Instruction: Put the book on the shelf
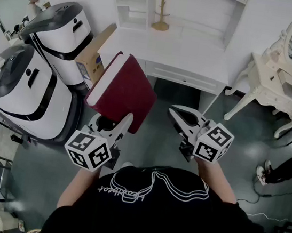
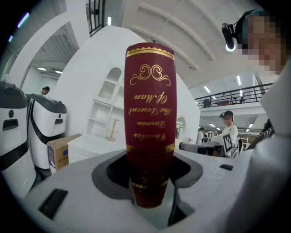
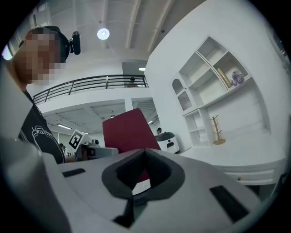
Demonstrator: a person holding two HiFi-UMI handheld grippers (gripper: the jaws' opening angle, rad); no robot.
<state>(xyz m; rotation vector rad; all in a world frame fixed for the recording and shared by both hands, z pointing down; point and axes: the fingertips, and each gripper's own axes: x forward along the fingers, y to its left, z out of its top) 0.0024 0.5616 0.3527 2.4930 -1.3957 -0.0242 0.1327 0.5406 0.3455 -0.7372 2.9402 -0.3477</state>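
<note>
Left gripper view alone shows book point(image 2: 149, 113) spine lettering.

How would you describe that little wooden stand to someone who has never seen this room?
Find the white desk with shelves against the far wall. On its top, beside the small cubbyholes, stands the wooden stand: an upright post with pegs on a round base. Unlike the white furniture round it, it is bare brown wood.
</note>
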